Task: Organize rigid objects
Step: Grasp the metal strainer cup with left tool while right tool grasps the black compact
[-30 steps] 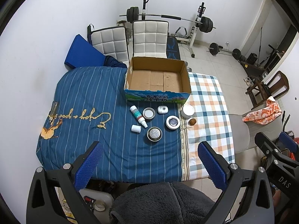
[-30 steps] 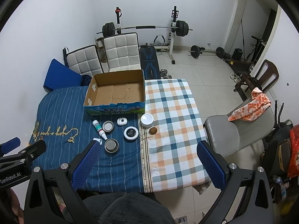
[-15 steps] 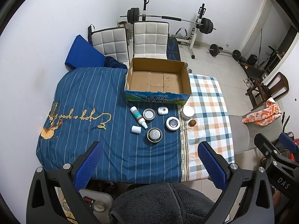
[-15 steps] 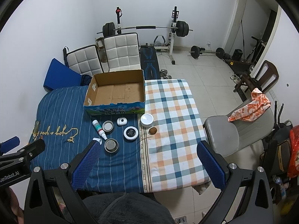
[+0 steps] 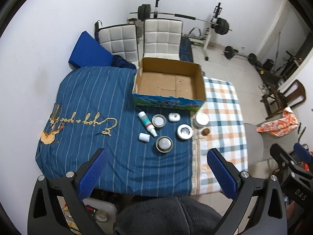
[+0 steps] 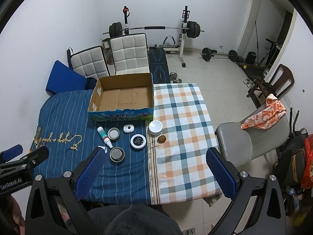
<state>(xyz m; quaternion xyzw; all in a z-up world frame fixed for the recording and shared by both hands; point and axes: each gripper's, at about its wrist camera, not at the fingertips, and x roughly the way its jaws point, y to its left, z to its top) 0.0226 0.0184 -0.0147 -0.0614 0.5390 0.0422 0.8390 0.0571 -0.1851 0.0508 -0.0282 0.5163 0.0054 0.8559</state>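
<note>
Both my grippers wait open and empty above the little things.
The bottle (image 5: 147, 123) looks light, hard and slippery; I would pinch its middle with my left fingers (image 5: 93, 174), while my right fingers (image 6: 220, 173) hold nothing.

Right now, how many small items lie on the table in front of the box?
8: bottle, cap, open tin, mesh tin, white case, black-topped tin, white jar, brown ball.

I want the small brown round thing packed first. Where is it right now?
The small brown round thing lies on the checked cloth, right of centre in both views, just in front of the white jar, outside the cardboard box.
</note>
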